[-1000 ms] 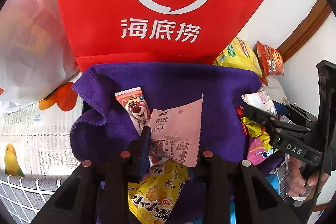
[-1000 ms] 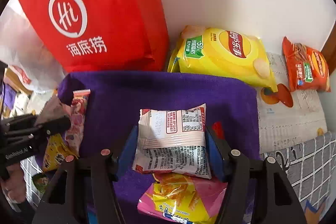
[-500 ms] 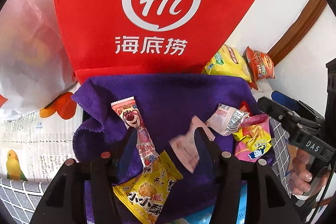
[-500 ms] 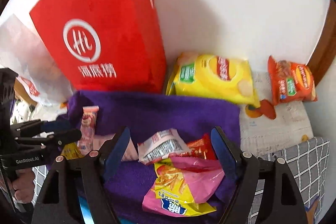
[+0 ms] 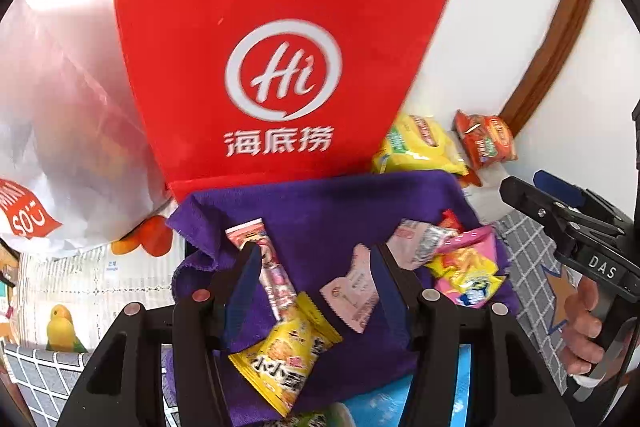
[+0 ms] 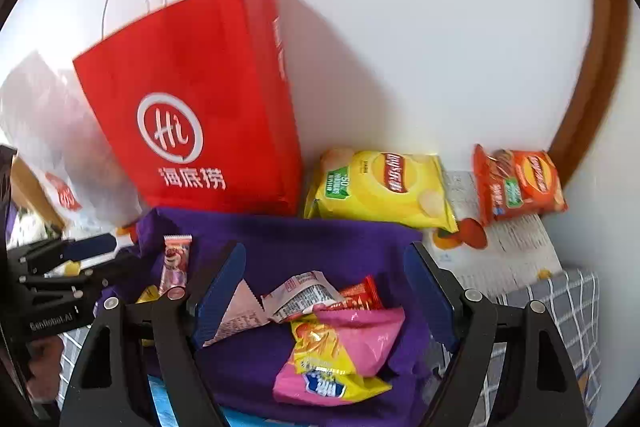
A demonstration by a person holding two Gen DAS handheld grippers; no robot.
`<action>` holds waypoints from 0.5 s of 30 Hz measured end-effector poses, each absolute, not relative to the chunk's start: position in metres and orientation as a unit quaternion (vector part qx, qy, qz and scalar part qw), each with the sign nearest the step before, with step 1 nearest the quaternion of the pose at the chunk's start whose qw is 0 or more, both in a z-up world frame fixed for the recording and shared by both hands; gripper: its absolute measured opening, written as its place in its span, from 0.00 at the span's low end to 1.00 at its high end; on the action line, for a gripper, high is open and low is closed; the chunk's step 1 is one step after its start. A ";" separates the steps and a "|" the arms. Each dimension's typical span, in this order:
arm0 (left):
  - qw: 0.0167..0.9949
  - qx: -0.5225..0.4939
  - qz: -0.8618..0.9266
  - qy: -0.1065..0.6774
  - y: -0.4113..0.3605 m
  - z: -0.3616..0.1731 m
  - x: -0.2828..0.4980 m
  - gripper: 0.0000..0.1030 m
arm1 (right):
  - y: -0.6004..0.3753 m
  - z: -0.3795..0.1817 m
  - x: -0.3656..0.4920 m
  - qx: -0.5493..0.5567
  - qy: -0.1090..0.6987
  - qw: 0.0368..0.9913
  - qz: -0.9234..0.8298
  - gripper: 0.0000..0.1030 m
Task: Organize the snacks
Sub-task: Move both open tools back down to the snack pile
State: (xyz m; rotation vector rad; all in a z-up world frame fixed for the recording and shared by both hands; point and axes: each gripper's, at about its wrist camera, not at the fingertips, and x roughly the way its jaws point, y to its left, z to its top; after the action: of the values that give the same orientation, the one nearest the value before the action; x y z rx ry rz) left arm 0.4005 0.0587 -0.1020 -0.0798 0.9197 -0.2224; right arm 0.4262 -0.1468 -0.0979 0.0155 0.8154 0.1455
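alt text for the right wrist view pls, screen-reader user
The open right gripper, jaws widening and holding nothing, hangs above loose snack packets on a purple cloth. Behind stand a red paper bag and yellow and orange chip bags against a white wall.

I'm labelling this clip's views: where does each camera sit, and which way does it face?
Left wrist: on the left hand-held gripper, looking down along its open fingers at the purple cloth; the right hand shows at the right edge.
Right wrist: on the right hand-held gripper, jaws opening over the same cloth, nothing between them; the left hand shows at the left edge.
Shared: the red bag, yellow chip bag, orange chip bag.
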 end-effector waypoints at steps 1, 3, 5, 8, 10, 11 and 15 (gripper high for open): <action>0.891 -0.035 -0.112 0.438 0.057 -0.098 0.398 0.52 | -0.148 -0.095 0.422 0.009 0.395 0.917 0.065 0.79; 0.896 -0.025 -0.114 0.429 0.052 -0.091 0.391 0.52 | -0.151 -0.087 0.413 0.012 0.394 0.917 0.060 0.79; 0.901 -0.016 -0.116 0.419 0.045 -0.084 0.384 0.52 | -0.157 -0.078 0.398 0.020 0.389 0.919 0.060 0.79; 0.906 -0.005 -0.125 0.405 0.038 -0.069 0.372 0.52 | -0.162 -0.072 0.374 0.028 0.380 0.922 0.067 0.79; 0.904 -0.002 -0.129 0.408 0.035 -0.060 0.365 0.52 | -0.165 -0.070 0.357 0.027 0.387 0.918 0.084 0.79; 0.904 -0.003 -0.129 0.407 0.035 -0.055 0.358 0.52 | -0.165 -0.070 0.349 0.024 0.392 0.916 0.089 0.79; 0.908 0.012 -0.121 0.401 0.037 -0.039 0.330 0.52 | -0.164 -0.075 0.313 -0.010 0.398 0.914 0.076 0.79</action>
State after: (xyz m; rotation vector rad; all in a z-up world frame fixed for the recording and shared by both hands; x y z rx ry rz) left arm 0.3305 0.0375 -0.0389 0.0247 0.8266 -0.2492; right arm 0.3129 -0.1636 -0.0746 -0.0208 0.8193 0.1569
